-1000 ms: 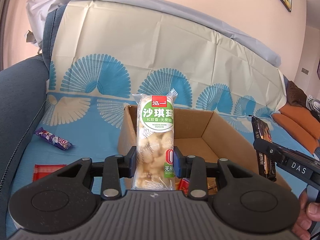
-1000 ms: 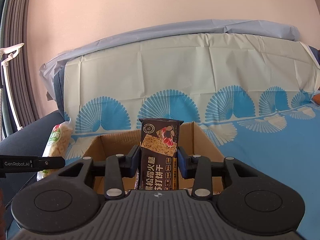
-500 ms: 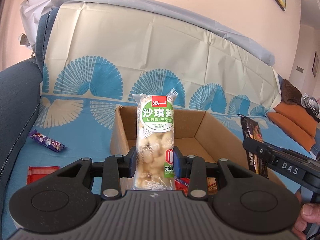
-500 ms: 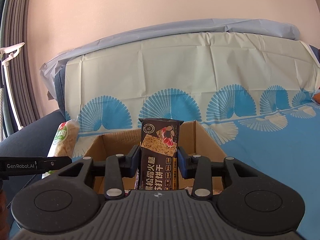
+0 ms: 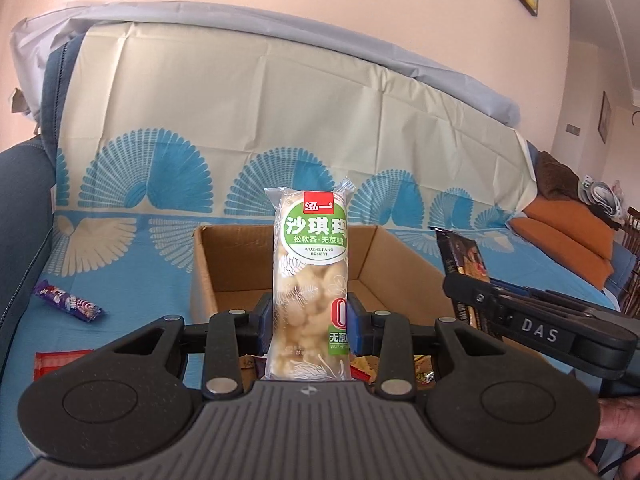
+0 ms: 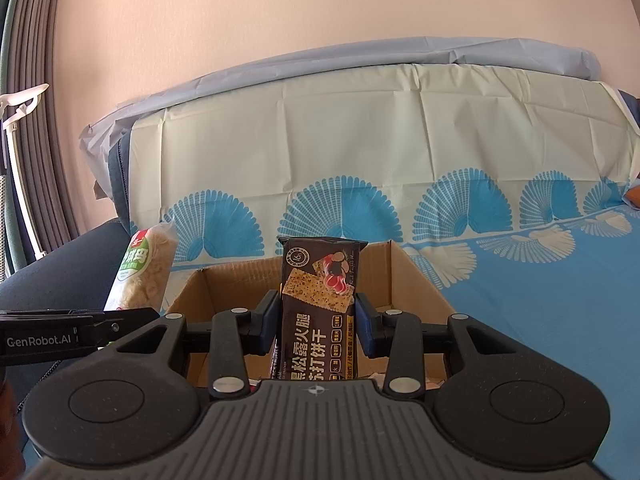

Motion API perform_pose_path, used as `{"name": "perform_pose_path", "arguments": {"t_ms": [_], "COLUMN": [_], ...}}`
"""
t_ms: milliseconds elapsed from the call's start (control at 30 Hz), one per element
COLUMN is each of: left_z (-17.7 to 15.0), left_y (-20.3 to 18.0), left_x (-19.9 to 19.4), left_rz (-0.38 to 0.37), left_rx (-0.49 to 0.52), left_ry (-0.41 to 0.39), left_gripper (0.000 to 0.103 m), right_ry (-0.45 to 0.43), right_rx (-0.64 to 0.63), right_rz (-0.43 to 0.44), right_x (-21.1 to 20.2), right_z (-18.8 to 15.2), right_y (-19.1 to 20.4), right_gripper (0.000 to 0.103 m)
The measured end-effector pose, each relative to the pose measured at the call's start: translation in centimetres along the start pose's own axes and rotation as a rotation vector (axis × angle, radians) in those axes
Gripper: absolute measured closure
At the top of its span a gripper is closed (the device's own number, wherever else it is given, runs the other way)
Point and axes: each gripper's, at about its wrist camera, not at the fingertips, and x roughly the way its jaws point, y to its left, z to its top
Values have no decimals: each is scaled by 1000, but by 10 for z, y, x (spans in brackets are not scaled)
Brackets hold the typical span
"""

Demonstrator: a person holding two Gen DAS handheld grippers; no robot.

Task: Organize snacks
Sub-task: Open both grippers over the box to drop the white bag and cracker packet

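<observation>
My left gripper (image 5: 310,322) is shut on a clear snack pack with a green label (image 5: 310,264), held upright over the near edge of an open cardboard box (image 5: 384,248). My right gripper (image 6: 317,322) is shut on a dark cracker pack (image 6: 318,304), also upright, above the same cardboard box (image 6: 416,276). The left wrist view shows the right gripper's arm and its cracker pack (image 5: 464,260) at the right. In the right wrist view the green-label pack (image 6: 140,272) leans in from the left. A few wrappers lie in the box bottom.
The box sits on a sofa covered by a blue and cream fan-print sheet (image 5: 120,264). A purple wrapped candy (image 5: 66,302) and a red packet (image 5: 60,362) lie on the sheet to the left of the box. Orange cushions (image 5: 568,236) are far right.
The left gripper has shifted a little and rolled slightly, so the box and the right gripper appear further left in its view. The right gripper has stayed still. Both grips are unchanged.
</observation>
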Motion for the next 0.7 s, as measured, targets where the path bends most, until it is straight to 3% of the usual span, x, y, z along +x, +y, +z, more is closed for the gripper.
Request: {"name": "perform_pose_path", "arguments": {"t_ms": [300,367,433,700], "left_z": [0,-1,-1,-6], "left_y": [-5,-6,-9,-10], "left_x": [2,6,7,-1], "left_rz": [-46,-71,-66,-40], "left_rx": [6,-1,21,83], "left_ry": [6,33,39,17], "left_gripper": [63,57,47,41], "right_ry": [-1,-1,-3,-11], "right_rx": [-1,0,2,21], "right_rz": [-4,-15,-32,-58], "right_x": [0,-1,-1,-5], "right_z": [0,0,0,0], "right_y": [-1,0,1,0], "right_gripper": [61,54,38,24]}}
